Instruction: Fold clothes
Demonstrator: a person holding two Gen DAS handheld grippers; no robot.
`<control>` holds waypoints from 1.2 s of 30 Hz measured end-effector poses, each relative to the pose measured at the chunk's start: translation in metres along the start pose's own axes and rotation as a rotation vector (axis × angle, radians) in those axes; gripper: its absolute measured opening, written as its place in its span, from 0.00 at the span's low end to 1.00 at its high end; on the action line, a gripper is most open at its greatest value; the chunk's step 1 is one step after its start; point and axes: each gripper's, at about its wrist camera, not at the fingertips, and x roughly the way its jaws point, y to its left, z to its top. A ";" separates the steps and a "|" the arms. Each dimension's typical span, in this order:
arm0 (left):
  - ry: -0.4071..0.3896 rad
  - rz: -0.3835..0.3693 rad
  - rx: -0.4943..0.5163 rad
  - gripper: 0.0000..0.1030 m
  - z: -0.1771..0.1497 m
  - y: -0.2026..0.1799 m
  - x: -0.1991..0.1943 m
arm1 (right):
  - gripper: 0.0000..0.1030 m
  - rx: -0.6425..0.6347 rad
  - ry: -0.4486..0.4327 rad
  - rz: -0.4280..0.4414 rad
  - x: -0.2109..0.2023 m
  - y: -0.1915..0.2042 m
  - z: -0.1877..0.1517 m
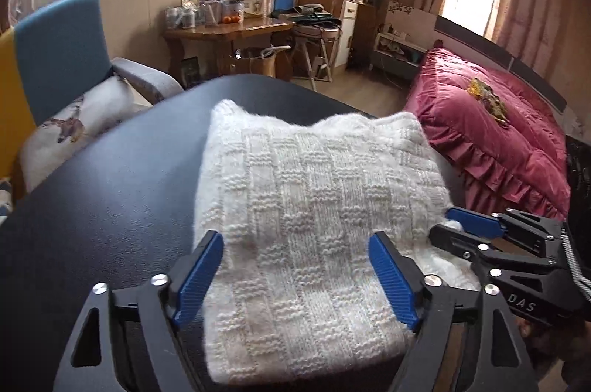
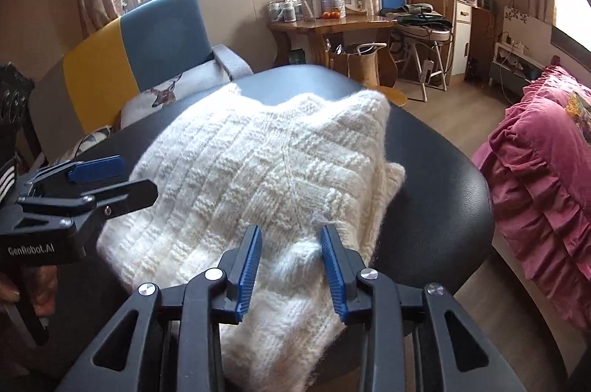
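Late fold: cream-white chunky basket-weave knit sweater (image 1: 314, 207) lies as a folded bundle on the black leather-look round table (image 1: 92, 200).

Left gripper (image 1: 295, 266) at the bundle's near left edge, jaws spread wide over the knit, pads clear, nothing grasped. Right gripper (image 2: 291, 262) at the near right edge, jaws partly parted with a soft hump of knit between them; a firm pinch I cannot confirm. Next move, likely: settle or square the near edge, needing a low, gentle approach so layers don't slide.

Pink bed (image 1: 491, 137) beside black table (image 1: 92, 192), blue armchair (image 1: 62, 48).
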 end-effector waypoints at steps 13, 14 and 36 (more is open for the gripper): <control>-0.077 0.262 0.047 1.00 -0.014 -0.006 -0.088 | 0.39 0.064 -0.078 -0.014 -0.057 0.060 0.004; -0.089 0.270 0.042 1.00 -0.015 -0.008 -0.095 | 0.39 0.061 -0.073 -0.013 -0.057 0.064 0.002; -0.078 0.172 -0.061 1.00 -0.007 -0.008 -0.118 | 0.39 0.059 -0.066 -0.010 -0.064 0.068 0.001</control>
